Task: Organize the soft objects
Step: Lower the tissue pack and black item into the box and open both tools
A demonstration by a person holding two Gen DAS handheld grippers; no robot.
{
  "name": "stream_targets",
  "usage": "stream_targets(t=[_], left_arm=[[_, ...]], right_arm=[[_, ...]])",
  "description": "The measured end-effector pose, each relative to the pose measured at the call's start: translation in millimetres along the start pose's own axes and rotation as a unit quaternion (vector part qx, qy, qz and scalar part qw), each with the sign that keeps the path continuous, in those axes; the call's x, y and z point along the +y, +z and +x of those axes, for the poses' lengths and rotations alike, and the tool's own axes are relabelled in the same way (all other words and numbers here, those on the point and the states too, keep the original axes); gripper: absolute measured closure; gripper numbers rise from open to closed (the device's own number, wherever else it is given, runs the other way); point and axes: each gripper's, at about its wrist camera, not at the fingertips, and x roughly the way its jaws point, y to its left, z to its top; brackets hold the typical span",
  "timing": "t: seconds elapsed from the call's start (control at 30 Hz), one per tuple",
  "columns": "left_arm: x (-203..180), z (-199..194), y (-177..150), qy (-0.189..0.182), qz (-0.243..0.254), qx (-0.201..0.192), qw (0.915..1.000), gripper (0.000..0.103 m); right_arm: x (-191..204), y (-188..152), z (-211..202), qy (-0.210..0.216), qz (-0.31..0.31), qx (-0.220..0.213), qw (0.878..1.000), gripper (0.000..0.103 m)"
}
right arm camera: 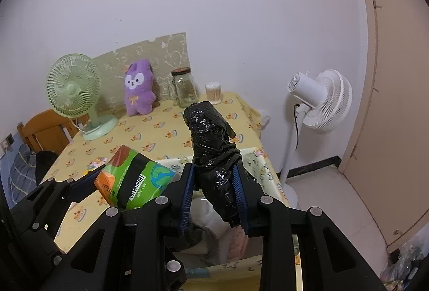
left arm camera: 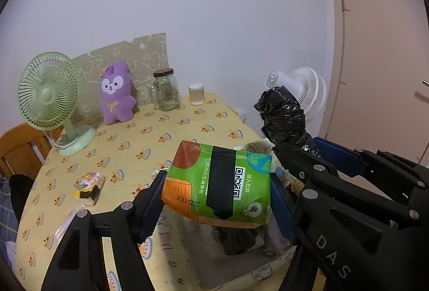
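My left gripper [left arm camera: 217, 194] is shut on a green and orange tissue pack [left arm camera: 219, 183] and holds it above an open fabric storage box [left arm camera: 187, 245] on the table. My right gripper [right arm camera: 214, 191] is shut on a black plastic bag roll [right arm camera: 214, 154], held upright over the same box [right arm camera: 257, 165]. The tissue pack also shows in the right wrist view [right arm camera: 134, 181], left of the roll. The roll shows in the left wrist view [left arm camera: 284, 114]. A purple plush toy [left arm camera: 116, 92] stands at the back of the table against the wall.
On the yellow tablecloth [left arm camera: 150, 135] stand a green desk fan [left arm camera: 51, 100], a glass jar [left arm camera: 166, 90] and a cotton swab tub [left arm camera: 197, 94]. A small colourful packet [left arm camera: 89, 183] lies at the left. A white standing fan [right arm camera: 319, 100] is right of the table. A wooden chair [left arm camera: 21, 146] is at the left.
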Motion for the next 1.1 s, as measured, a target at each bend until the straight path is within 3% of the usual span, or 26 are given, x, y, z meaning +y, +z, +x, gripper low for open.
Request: stream_targets(t=[0.23, 0.37, 0.67, 0.77, 0.83, 1.1], left_arm=[[-10, 16, -1, -0.017, 0.009, 0.018, 0.9996, 0.026], [-14, 22, -4, -0.016, 0.018, 0.029, 0.9993, 0.016], [-8, 28, -10, -0.009, 0.023, 0.054, 0.9983, 0.009], [-7, 29, -13, -0.009, 0.028, 0.061, 0.9977, 0.009], [-6, 29, -15, -0.012, 0.028, 0.061, 0.9977, 0.008], [-2, 26, -15, -0.016, 0.025, 0.059, 0.9978, 0.007]], right_arm=[[-13, -5, 11, -0.008, 0.008, 0.015, 1.000, 0.071], [-18, -8, 17, -0.009, 0.009, 0.024, 1.000, 0.071], [-13, -14, 32, 0.015, 0.011, 0.047, 0.999, 0.069], [-11, -17, 35, 0.019, 0.006, 0.053, 0.998, 0.054], [-10, -18, 38, 0.027, 0.011, 0.056, 0.998, 0.035], [-5, -16, 31, 0.001, 0.004, 0.051, 0.999, 0.017]])
